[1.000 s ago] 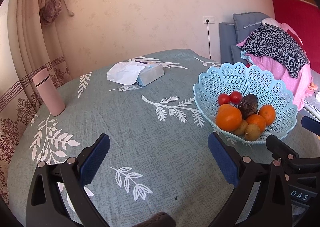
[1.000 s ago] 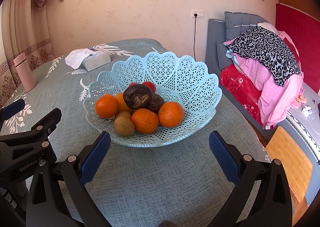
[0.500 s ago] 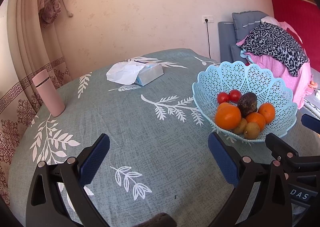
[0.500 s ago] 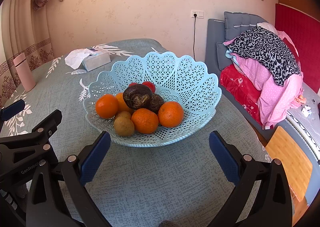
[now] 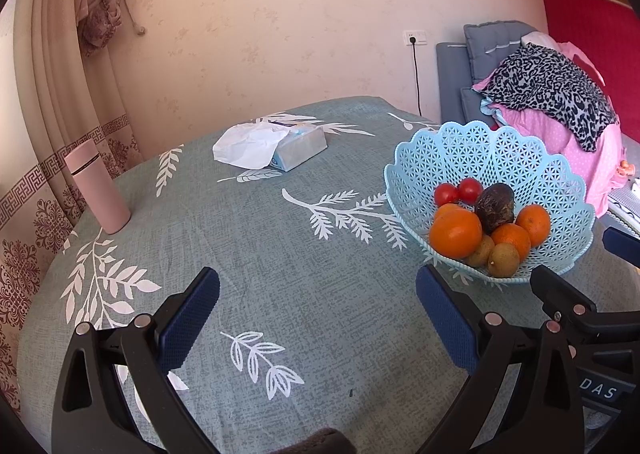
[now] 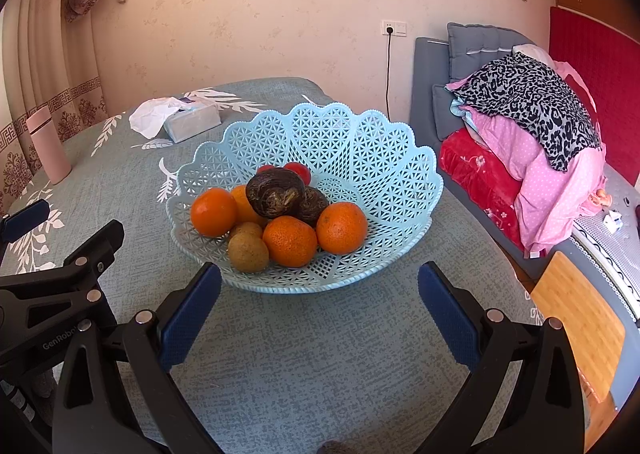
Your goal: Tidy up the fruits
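Note:
A light blue lattice basket point(image 6: 360, 141) point(image 5: 480, 157) stands on the round table and holds all the fruit I can see. Inside lie several oranges point(image 6: 213, 211) point(image 5: 456, 232), two brown kiwis point(image 6: 248, 252) point(image 5: 504, 258), two dark wrinkled fruits point(image 6: 275, 192) point(image 5: 495, 207) and two red tomatoes point(image 5: 458, 191) point(image 6: 299, 171). My right gripper point(image 6: 319, 296) is open, just in front of the basket's near rim. My left gripper point(image 5: 318, 308) is open over bare tablecloth, left of the basket. Nothing is between either pair of fingers.
A tissue box point(image 5: 298, 145) with white tissue sits at the table's far side. A pink bottle point(image 5: 98, 186) stands at the left edge by the curtain. A sofa piled with clothes point(image 6: 532, 125) lies right of the table. The other gripper point(image 6: 60, 278) shows at the right view's left side.
Both views have shifted only slightly; the basket sits a touch lower and closer in the left wrist view. Both grippers stay open and hold nothing.

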A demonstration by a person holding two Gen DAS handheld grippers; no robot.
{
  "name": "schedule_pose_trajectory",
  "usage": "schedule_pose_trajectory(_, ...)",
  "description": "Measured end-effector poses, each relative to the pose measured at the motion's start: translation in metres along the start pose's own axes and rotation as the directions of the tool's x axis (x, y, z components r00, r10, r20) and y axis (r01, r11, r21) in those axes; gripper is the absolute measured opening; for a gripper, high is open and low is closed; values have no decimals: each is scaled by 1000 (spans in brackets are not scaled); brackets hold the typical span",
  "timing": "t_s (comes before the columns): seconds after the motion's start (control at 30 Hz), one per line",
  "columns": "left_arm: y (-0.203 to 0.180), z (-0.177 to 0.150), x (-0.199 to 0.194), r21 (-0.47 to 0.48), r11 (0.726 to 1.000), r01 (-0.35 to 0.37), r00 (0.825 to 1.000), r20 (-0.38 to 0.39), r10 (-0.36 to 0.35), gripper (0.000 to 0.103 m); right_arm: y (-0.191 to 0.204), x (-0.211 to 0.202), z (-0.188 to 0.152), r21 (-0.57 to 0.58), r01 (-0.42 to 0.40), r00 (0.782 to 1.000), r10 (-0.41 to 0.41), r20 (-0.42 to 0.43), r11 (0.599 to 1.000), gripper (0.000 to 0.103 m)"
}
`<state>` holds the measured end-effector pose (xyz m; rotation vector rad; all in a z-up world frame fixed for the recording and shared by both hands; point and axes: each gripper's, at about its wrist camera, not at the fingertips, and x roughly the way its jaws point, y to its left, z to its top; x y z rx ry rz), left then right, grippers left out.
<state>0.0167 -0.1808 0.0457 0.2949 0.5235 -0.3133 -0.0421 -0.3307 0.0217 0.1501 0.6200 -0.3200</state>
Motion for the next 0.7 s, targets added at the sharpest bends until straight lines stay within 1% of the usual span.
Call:
schedule_pose_trajectory(0.13, 1, -2, 1, 2, 1000, -7, 1000, -3, 7, 98, 0, 0, 0, -4, 2, 1000, -2, -6, 1000, 100)
schedule_pose_trajectory(0.5, 18, -14, -2, -40, 999, -6, 998, -55, 4, 98, 15, -7, -6, -32, -14, 1000, 14, -14, 999, 100)
schedule_pose_trajectory(0.63, 30, -23, -5, -65, 998, -24, 995, -96, 17, 98, 24, -11, -10, -36, -43, 999, 41, -31, 998, 100)
schedule_pose_trajectory(0.7, 41, -30, -5, -84, 996, -35, 991, -131, 24, 98, 32, -14, -13, -48, -67, 997, 65, -46, 997, 100)
